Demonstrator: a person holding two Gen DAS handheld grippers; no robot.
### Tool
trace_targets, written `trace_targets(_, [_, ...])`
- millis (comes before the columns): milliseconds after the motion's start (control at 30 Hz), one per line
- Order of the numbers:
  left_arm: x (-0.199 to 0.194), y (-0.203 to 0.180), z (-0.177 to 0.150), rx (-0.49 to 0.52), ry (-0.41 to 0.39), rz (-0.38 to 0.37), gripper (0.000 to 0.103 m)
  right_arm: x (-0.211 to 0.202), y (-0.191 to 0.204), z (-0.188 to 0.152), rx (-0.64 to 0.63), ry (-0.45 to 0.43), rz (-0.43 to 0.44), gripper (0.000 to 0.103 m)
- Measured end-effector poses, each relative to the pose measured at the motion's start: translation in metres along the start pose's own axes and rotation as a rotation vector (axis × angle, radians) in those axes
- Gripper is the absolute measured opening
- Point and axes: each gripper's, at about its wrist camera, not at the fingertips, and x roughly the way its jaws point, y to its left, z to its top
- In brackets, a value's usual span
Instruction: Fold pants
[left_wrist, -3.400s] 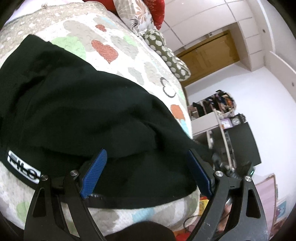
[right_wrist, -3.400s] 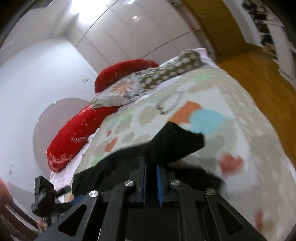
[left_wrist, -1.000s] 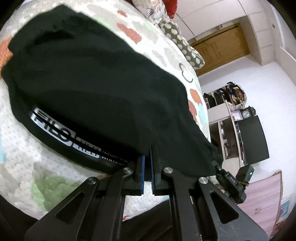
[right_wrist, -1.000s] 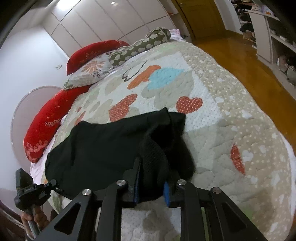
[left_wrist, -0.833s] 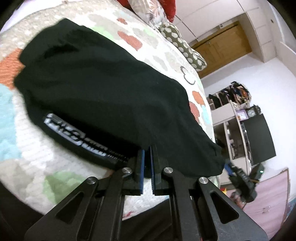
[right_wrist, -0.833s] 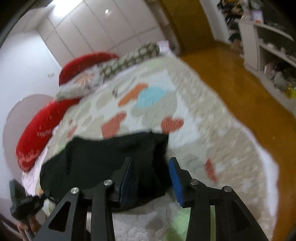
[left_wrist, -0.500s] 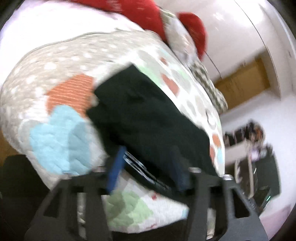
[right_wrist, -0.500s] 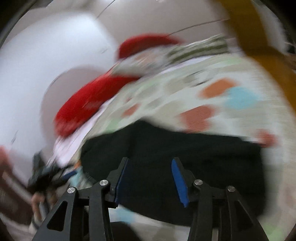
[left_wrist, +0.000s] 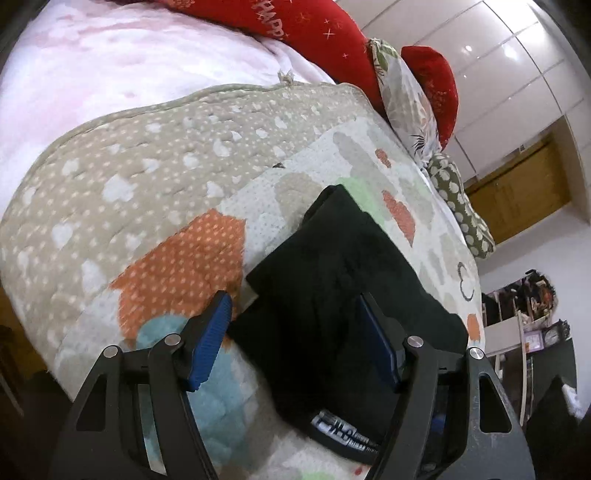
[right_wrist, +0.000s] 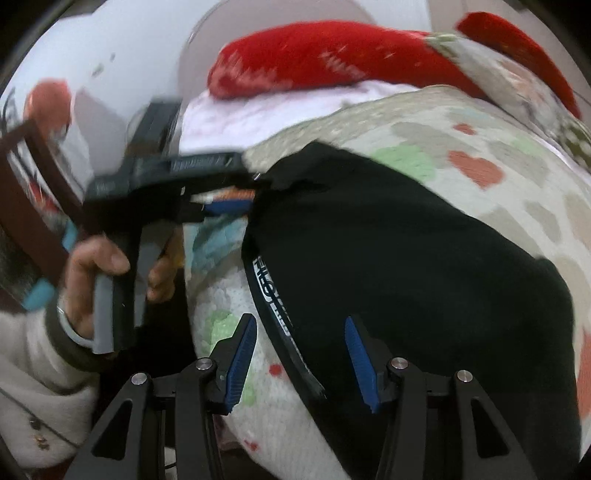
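The black pants (left_wrist: 343, 291) lie folded on the quilted bed (left_wrist: 155, 192), their lettered waistband (right_wrist: 273, 295) at the near edge. The left tongs (left_wrist: 299, 343) stand apart, having just been opening, with the pants' end between the pads but unpinched. The right tongs (right_wrist: 299, 360) also stand apart, over the waistband, clamping nothing.

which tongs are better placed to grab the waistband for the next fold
Right, probably: the right tongs stand open straddling the printed waistband of the pants. The left tongs, also open, sit over the pants' side edge.
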Motion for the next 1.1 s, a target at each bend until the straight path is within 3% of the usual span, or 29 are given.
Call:
trace_targets(200, [0.012,-0.012,0.004,0.061,-0.01,-0.013,0.068,0.03,0.01,0.004,-0.127,0.048,-0.228,0.045])
trace_targets(233, [0.012,-0.013,0.004,0.069,-0.012,-0.009,0.066,0.032,0.008,0.005,-0.118,0.054,-0.223,0.042])
trace_targets(300, [0.012,-0.013,0.004,0.085,-0.016,0.006,0.048,0.03,0.006,0.006,-0.107,0.051,-0.213,0.035])
trace_targets(400, [0.007,-0.013,0.005,0.104,-0.007,-0.019,0.03,0.024,-0.001,0.009,-0.052,0.052,-0.157,0.032])
trace_targets(533, [-0.018,-0.019,0.003,0.13,-0.043,-0.06,0.018,0.011,0.001,0.015,-0.015,0.029,-0.036,0.031])
trace_targets(633, [-0.026,-0.016,0.0,0.149,-0.059,-0.028,0.018,0.016,0.017,0.016,-0.053,0.055,-0.006,0.031])
trace_targets(700, [-0.016,-0.009,0.0,0.124,-0.027,-0.003,0.018,0.03,0.021,0.014,-0.064,0.093,-0.016,0.031])
trace_targets(800, [-0.007,0.0,-0.002,0.105,0.001,0.027,0.021,0.047,0.016,0.015,-0.048,0.135,0.016,0.041])
trace_targets(933, [-0.02,-0.001,0.001,0.091,-0.032,0.064,0.038,0.015,0.004,0.014,0.028,0.067,0.037,0.047])
trace_targets(1100, [-0.045,-0.014,0.002,0.104,-0.138,0.064,0.045,-0.043,-0.048,-0.011,0.252,-0.11,-0.12,0.048])
